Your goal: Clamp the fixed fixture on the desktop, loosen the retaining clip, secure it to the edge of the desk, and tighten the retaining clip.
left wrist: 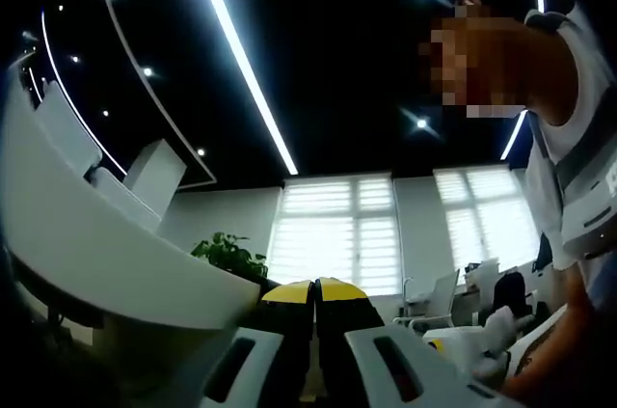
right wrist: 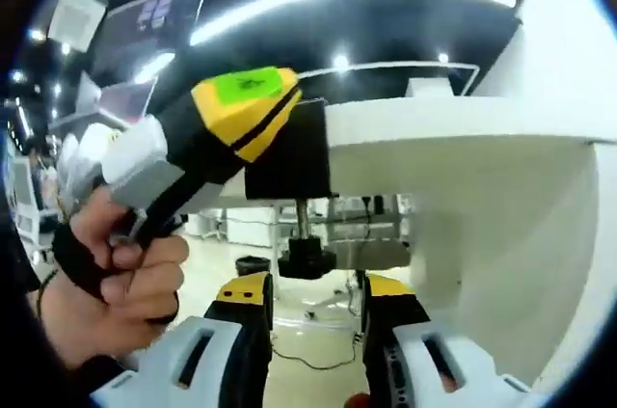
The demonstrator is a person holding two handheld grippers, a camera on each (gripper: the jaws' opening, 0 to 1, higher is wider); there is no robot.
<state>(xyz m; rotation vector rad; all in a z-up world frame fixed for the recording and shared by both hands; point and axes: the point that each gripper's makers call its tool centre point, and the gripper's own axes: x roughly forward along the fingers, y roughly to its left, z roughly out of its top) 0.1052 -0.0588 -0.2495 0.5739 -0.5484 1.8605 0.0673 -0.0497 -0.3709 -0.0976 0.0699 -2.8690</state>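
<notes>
We see the white desk [right wrist: 453,133] edge above, the black clamp [right wrist: 289,152] on it, screw knob [right wrist: 307,258] below. Our left gripper [right wrist: 246,104] grips the clamp; the right gripper [right wrist: 313,297] gapes beneath the knob.

I'm looking up from below the desk [right wrist: 453,138] edge. My right gripper [right wrist: 313,312] has its yellow-tipped jaws standing apart on either side of the black knob [right wrist: 307,258], not touching it. The knob hangs on a screw [right wrist: 303,218] under the black clamp [right wrist: 289,152] seated on the desk edge. The left gripper [right wrist: 227,123], held by a hand [right wrist: 116,278], presses against the clamp from the left.
</notes>
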